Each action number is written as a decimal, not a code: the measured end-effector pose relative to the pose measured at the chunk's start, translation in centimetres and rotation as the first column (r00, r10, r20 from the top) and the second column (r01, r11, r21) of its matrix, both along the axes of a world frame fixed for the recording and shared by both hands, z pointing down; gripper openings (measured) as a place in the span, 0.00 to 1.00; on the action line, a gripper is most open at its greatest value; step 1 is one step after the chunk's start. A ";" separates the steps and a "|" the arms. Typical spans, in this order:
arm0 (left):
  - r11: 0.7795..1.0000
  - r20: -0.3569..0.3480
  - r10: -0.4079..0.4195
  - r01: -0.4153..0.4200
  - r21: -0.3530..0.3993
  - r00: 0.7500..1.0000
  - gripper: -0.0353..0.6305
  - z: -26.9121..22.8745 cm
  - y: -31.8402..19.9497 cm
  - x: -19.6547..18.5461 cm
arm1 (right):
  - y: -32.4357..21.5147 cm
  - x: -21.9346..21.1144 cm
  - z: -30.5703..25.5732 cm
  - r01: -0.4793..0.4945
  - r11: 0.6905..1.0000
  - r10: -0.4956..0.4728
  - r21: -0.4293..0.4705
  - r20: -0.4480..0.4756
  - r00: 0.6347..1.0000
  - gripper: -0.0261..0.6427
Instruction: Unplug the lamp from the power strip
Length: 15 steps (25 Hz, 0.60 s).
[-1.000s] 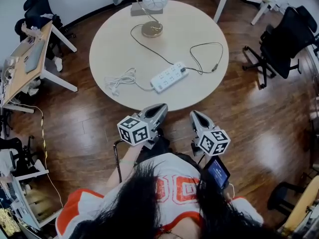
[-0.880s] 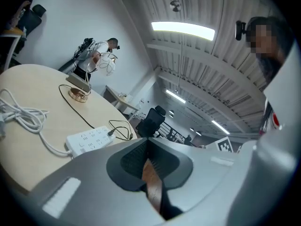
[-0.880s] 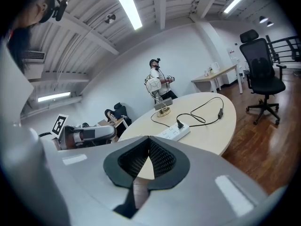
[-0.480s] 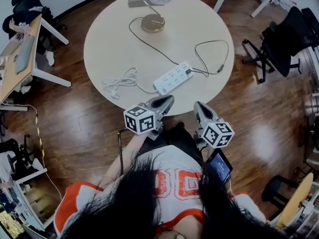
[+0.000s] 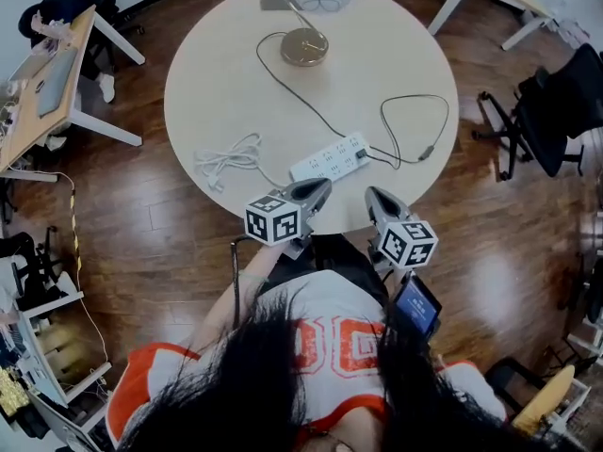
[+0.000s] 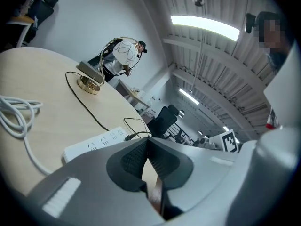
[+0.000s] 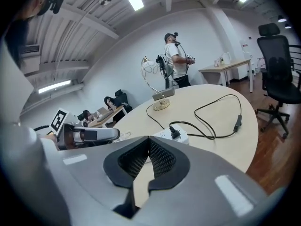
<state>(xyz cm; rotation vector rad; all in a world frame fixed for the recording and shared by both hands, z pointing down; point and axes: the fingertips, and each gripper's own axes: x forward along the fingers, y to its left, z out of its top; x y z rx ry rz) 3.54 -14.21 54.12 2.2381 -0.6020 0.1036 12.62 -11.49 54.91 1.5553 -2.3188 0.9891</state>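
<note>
a round table (image 5: 226,83) fills the middle of the head view, and everything for the task lies on it. the lamp (image 5: 304,47), with a brass base and a curved stem up to a white globe, stands near the table's far edge.

the left gripper (image 5: 323,186) and the right gripper (image 5: 374,196) hang side by side over the near edge, both pointing inward toward the middle of the table. each gripper's own view shows its jaws pressed together with nothing between them.

the power strip (image 5: 330,161) lies flat and slanted, close to the near edge, just beyond the left gripper's tip. its white cable (image 5: 226,158) is bundled loosely toward the table's left edge.

the lamp cord (image 5: 301,97) runs from the lamp's base across the middle, loops out toward the right edge and comes back to the black plug (image 5: 361,152), which is seated in the strip's right end.

by the look of it nothing is done yet: the plug is in and neither gripper touches the strip. what is left is likely to spread the jaws, steady the strip, take the plug and pull it free.
</note>
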 end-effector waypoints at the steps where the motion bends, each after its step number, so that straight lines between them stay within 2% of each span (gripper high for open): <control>1: 1.000 0.016 -0.006 0.006 -0.003 1.000 0.05 0.5 -0.5 0.4 | -0.6 0.2 0.6 0.020 1.000 -0.020 -0.008 -0.015 1.000 0.04; 8: 1.000 0.163 0.001 0.000 -0.010 0.987 0.05 4.0 -3.6 2.9 | -4.5 1.1 4.2 0.124 0.991 -0.127 -0.050 -0.086 0.988 0.04; 15: 0.998 0.332 0.053 -0.044 -0.032 0.942 0.05 7.0 -5.5 4.5 | -6.7 0.7 7.2 0.214 0.972 -0.228 -0.098 -0.176 0.958 0.10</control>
